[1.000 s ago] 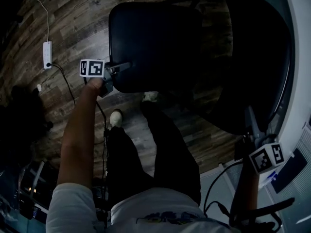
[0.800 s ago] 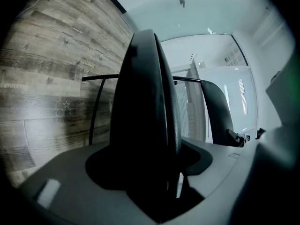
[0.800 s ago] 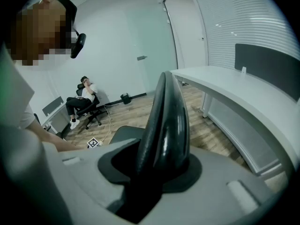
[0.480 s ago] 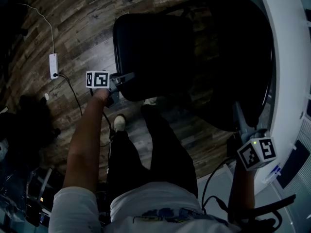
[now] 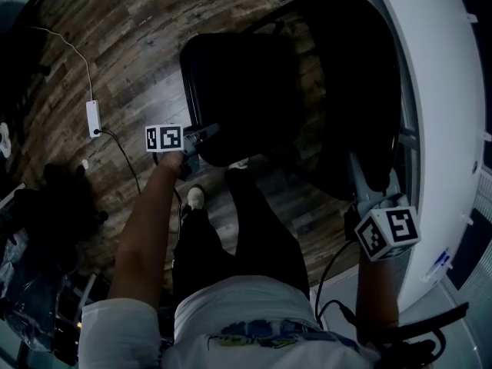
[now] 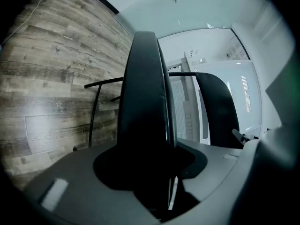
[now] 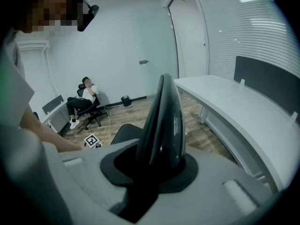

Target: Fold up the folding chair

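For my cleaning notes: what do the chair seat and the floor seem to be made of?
Chair seat: probably black vinyl or leather-like padding; smooth, sheen along its edge. Floor: wood-look planks; grain and seams show; laminate or wood unclear.

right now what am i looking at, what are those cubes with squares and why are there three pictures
No robot here: a person holds a pair of hand-held tongs in each hand, and the patterned cubes are parts of them. The head view looks down from the person's head; the other two look along each pair of tongs. On the wooden floor, beside a white desk, stands a black folding chair. The left tongs have just been closing and grip the edge of its seat; the right tongs have also been closing, onto the top of its backrest.
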`<state>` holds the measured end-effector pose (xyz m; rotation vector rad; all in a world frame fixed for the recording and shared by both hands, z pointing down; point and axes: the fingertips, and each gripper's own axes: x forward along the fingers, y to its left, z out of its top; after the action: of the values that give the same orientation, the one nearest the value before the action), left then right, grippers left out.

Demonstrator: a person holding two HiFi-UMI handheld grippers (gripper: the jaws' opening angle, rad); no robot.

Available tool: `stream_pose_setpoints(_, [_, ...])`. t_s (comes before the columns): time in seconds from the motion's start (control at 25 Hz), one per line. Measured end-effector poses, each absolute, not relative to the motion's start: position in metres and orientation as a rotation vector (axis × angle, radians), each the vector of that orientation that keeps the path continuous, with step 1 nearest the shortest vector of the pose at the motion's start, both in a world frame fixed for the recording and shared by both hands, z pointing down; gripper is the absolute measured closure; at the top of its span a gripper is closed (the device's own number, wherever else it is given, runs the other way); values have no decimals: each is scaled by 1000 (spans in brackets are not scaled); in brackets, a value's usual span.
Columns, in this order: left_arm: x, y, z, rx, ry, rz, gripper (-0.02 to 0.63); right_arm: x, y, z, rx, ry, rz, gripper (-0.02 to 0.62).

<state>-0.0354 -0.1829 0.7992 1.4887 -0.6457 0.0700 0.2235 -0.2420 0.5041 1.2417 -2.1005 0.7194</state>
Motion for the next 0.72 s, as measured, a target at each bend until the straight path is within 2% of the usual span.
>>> stream_pose_setpoints(0.72, [41,-203,721,1495,-612,113,457,228,-242,473,1260,-2073,650,512])
